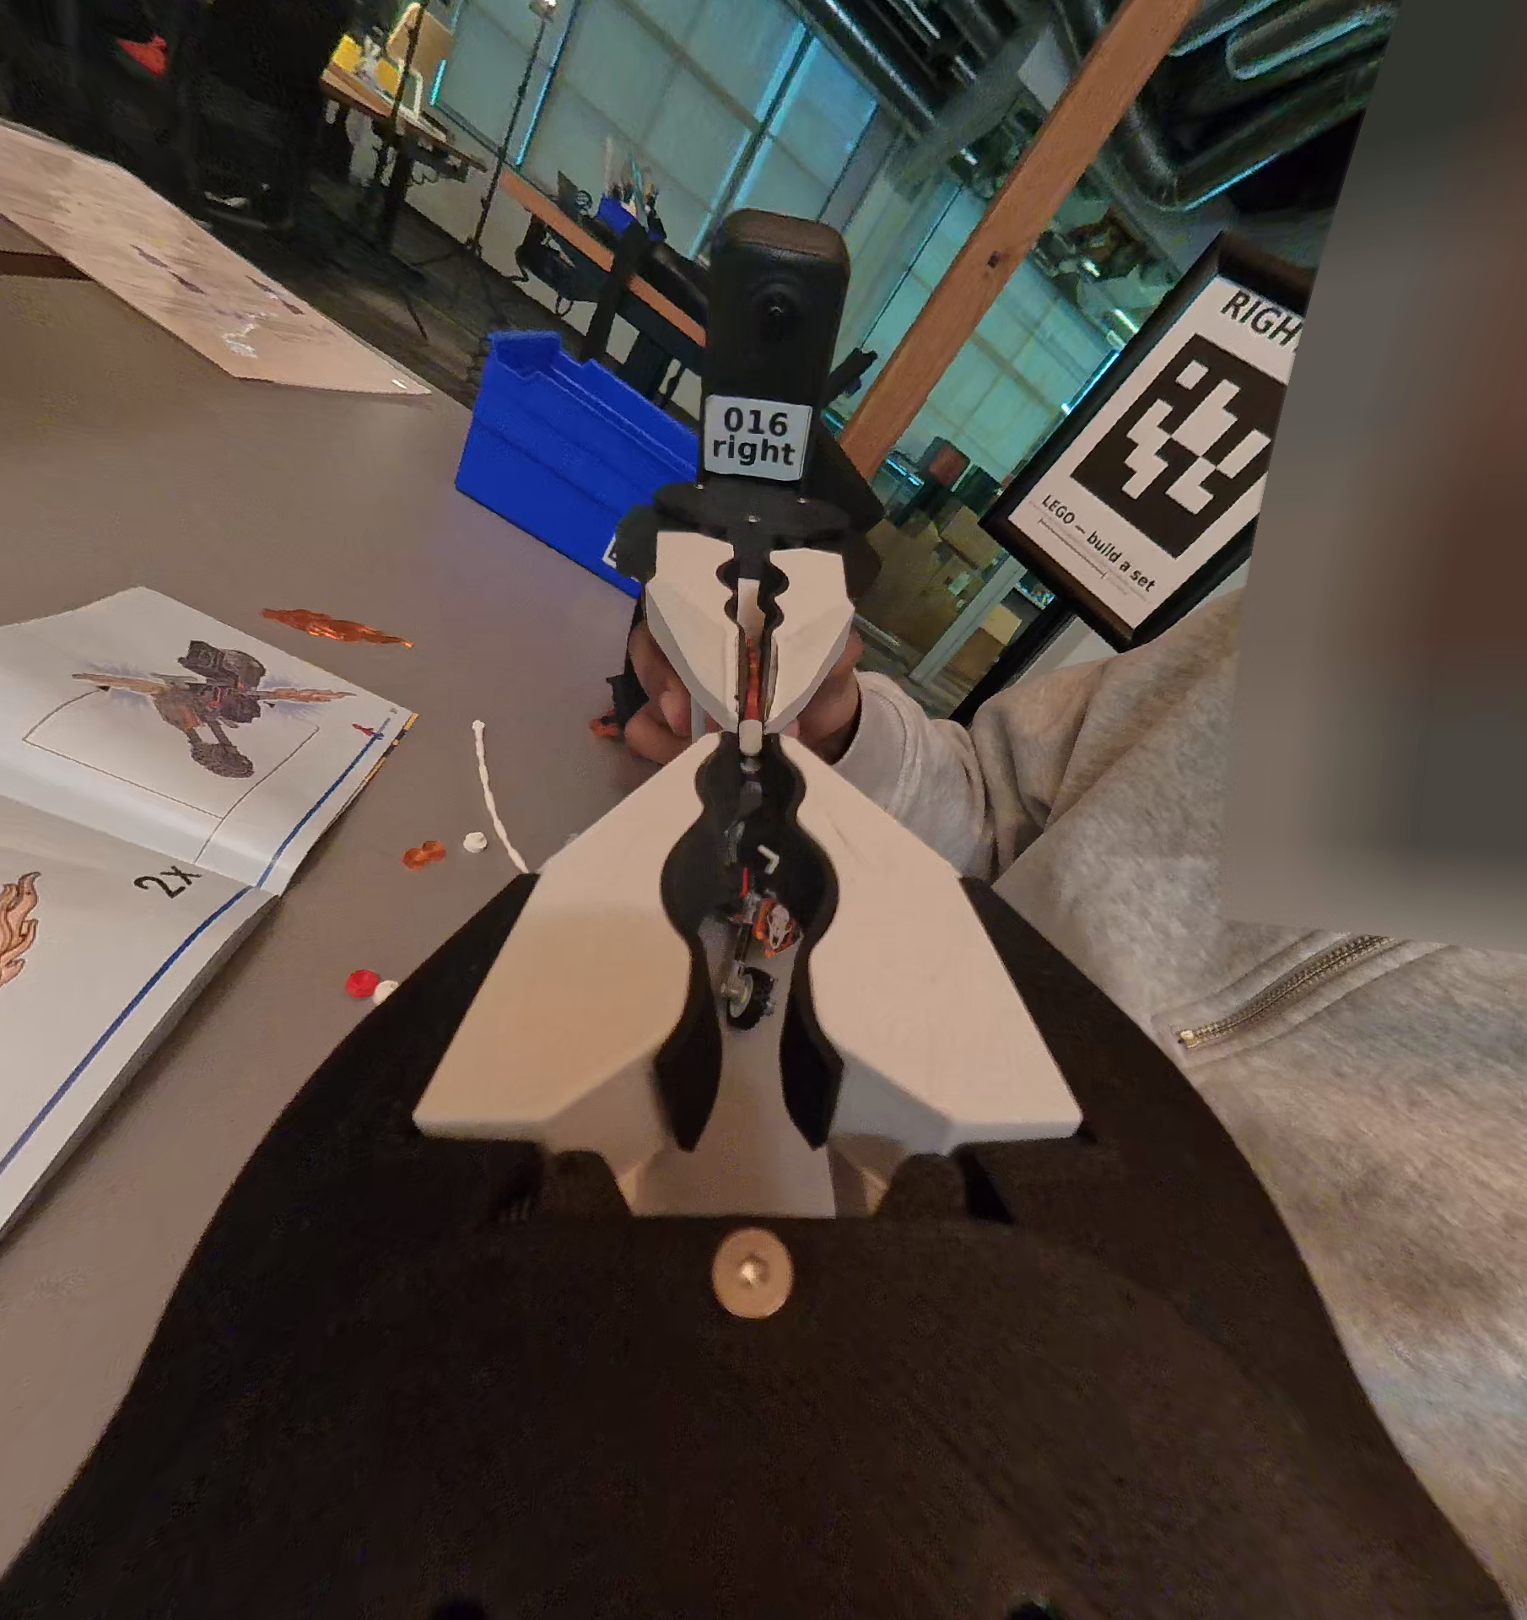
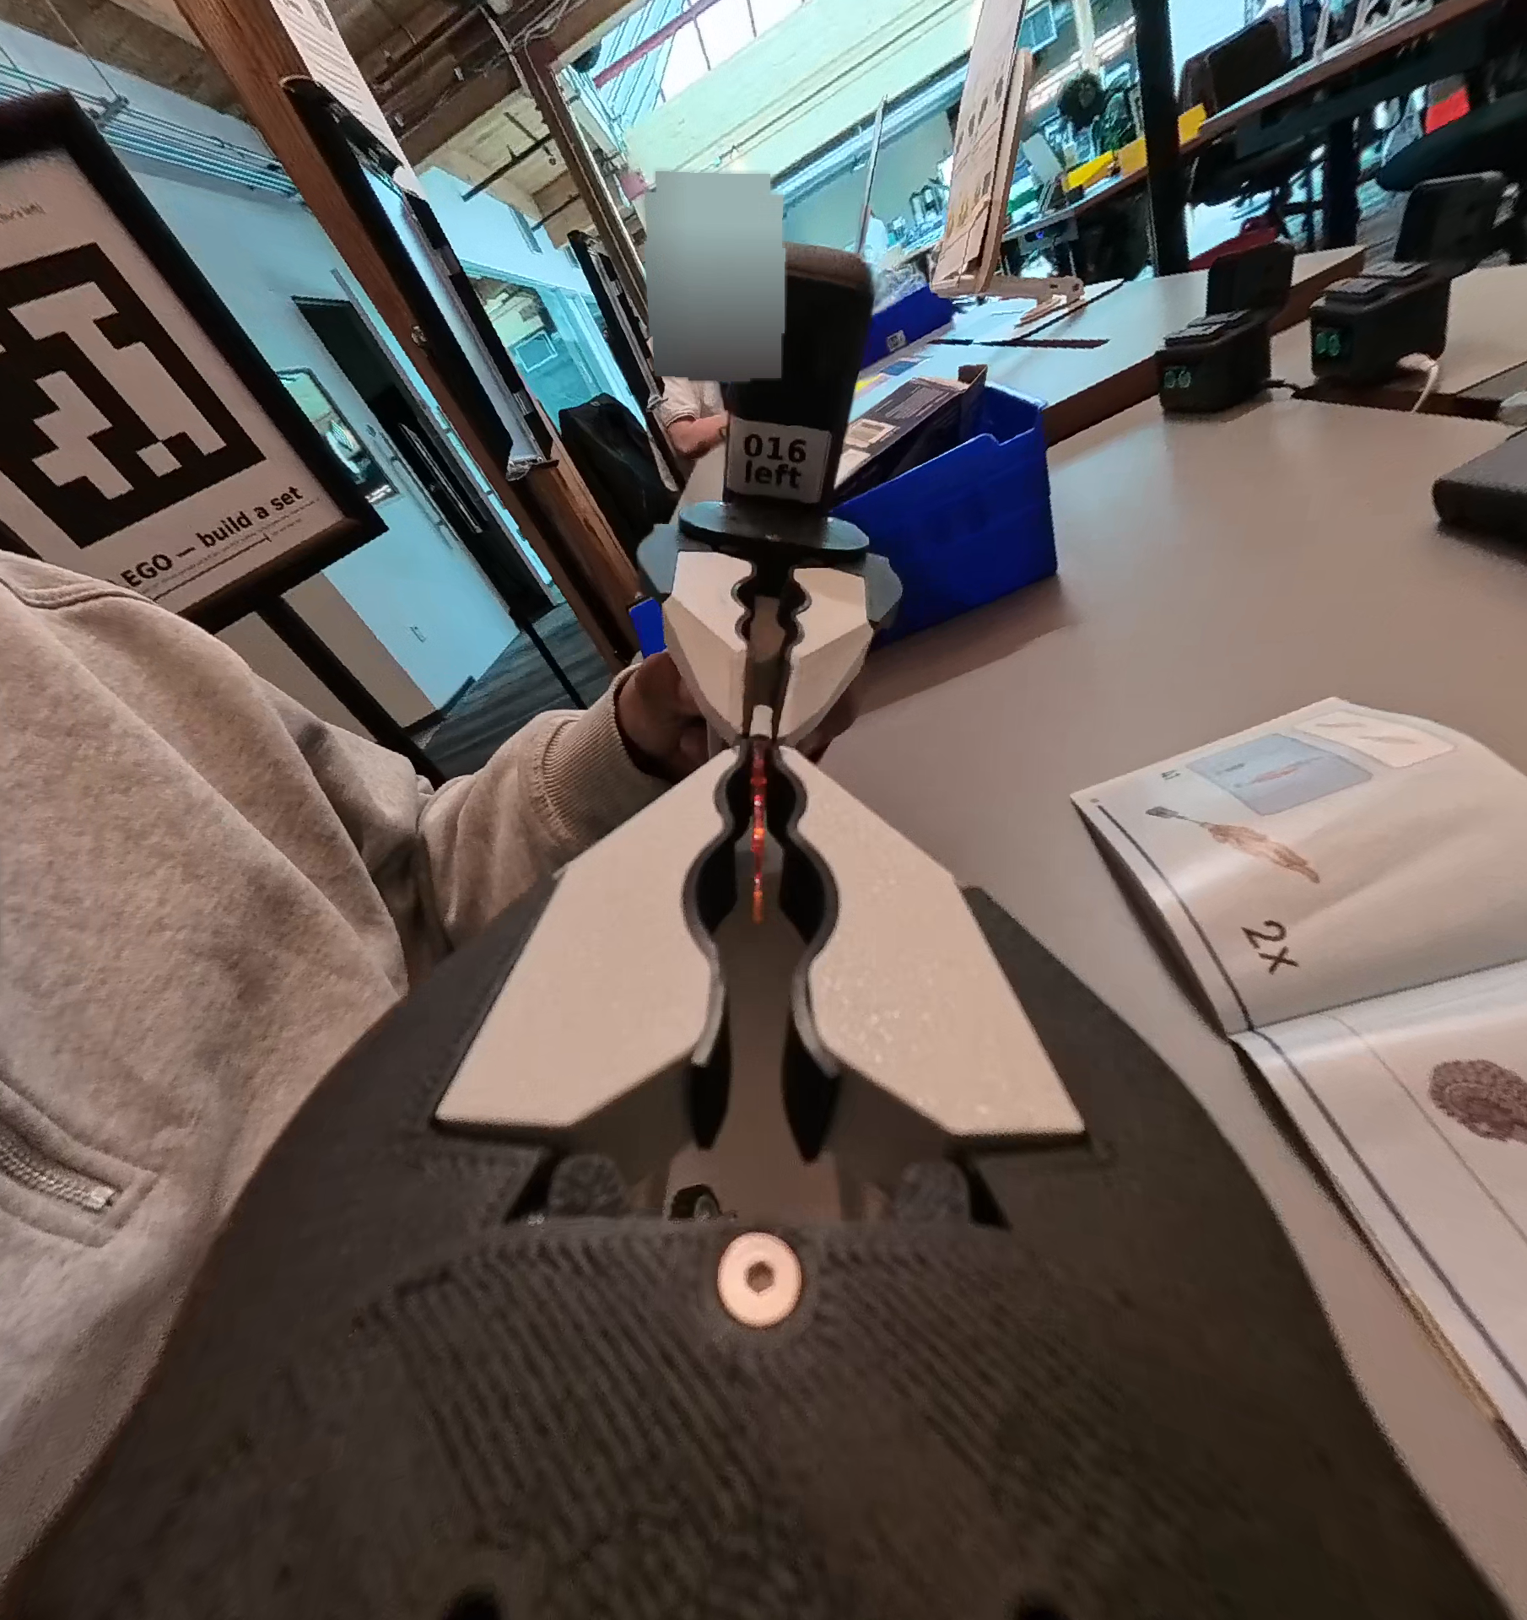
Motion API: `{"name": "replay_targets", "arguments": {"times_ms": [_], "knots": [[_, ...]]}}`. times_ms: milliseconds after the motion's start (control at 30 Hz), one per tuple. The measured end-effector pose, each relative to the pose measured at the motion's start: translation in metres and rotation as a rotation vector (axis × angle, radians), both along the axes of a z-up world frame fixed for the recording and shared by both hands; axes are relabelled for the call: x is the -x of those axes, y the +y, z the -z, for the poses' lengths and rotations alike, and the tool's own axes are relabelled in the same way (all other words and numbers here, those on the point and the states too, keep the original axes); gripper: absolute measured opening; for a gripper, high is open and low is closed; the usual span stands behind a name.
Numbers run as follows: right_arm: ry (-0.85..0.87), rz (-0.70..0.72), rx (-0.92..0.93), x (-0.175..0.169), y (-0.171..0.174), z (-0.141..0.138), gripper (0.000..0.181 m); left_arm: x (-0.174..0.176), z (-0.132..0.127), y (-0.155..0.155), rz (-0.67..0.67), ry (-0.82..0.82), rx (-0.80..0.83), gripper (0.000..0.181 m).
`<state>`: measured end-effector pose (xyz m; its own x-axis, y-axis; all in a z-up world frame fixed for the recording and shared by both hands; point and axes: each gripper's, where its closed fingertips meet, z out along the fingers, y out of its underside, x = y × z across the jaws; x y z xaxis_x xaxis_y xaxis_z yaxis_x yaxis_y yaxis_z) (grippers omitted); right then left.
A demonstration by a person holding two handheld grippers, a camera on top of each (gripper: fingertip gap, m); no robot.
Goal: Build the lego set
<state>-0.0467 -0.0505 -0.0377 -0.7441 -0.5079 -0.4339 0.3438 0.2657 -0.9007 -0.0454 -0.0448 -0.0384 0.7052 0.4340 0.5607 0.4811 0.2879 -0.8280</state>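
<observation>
Table (image 1: 216, 491): I work lifted off the grey top, so the two tools can meet nose to nose without anything underneath getting in the way.

Booklet (image 1: 173, 745): it lies open to the left of my left jaws, and to the right of my right jaws, flat and facing up so I can read the step while both tools are busy.

Blue bin (image 1: 558, 456): beyond the meeting point, well clear of both noses; I judge it is parked there only as storage.

Left gripper (image 1: 747, 754): jaws clamped on the small model (image 1: 756, 929), which sits deep between them, wheel toward the camera, with a white peg (image 1: 749, 735) poking out at the tip. I hold it that deep to brace it against a push.

Right gripper (image 2: 758, 756): jaws together on a thin orange flame piece (image 2: 756, 841), held edge-on along their length so its end points straight at the peg in front.

Tips: the two noses touch or nearly so; whether flame and peg have already mated I cannot tell.

Loose bits: another flame (image 1: 335, 627), a white cord (image 1: 493, 789) and small round studs (image 1: 361, 984) lie left of my left jaws, within easy reach for later steps.
</observation>
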Motion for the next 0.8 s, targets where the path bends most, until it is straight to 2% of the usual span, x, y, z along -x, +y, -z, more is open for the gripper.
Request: {"name": "replay_targets", "arguments": {"times_ms": [633,800], "knots": [[-0.02,-0.051,-0.059,-0.004,0.001,0.009,0.0,-0.002,0.011,0.004,0.02,-0.023,0.065,0.003],[0.029,-0.006,-0.077,0.003,-0.001,0.012,0.0,0.005,0.013,0.002,-0.007,-0.019,0.06,0.003]]}}
